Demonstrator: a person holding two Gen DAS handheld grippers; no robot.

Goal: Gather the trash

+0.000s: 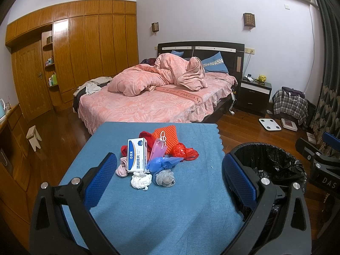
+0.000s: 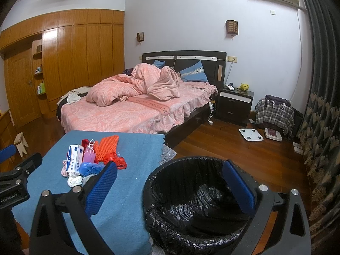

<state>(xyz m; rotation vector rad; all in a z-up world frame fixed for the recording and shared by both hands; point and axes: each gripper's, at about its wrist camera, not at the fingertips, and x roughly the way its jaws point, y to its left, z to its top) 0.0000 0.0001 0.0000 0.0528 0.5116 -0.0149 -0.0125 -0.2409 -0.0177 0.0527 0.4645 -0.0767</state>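
Observation:
A pile of trash lies on a blue-clothed table (image 1: pixel 148 201): a white box with blue print (image 1: pixel 137 155), a pink plastic pouch (image 1: pixel 157 151), a blue bag (image 1: pixel 162 163), a red bag (image 1: pixel 184 151), an orange foam net (image 1: pixel 167 136), and white (image 1: pixel 140 180), grey (image 1: pixel 165 178) and pink (image 1: pixel 121 169) wads. My left gripper (image 1: pixel 169 166) is open, its blue pads either side of the pile, short of it. My right gripper (image 2: pixel 170 171) is open above a black-lined bin (image 2: pixel 191 208). The box (image 2: pixel 74 158) and red bag (image 2: pixel 115 159) lie to its left.
The bin (image 1: pixel 274 161) stands at the table's right edge on a wood floor. Beyond the table is a bed with pink bedding (image 1: pixel 153 97), a dark nightstand (image 1: pixel 254 95), a white scale (image 1: pixel 269 124), a plaid-covered pile (image 1: pixel 290 105) and curtains (image 2: pixel 318 127). Wooden wardrobes (image 1: pixel 85 48) line the left.

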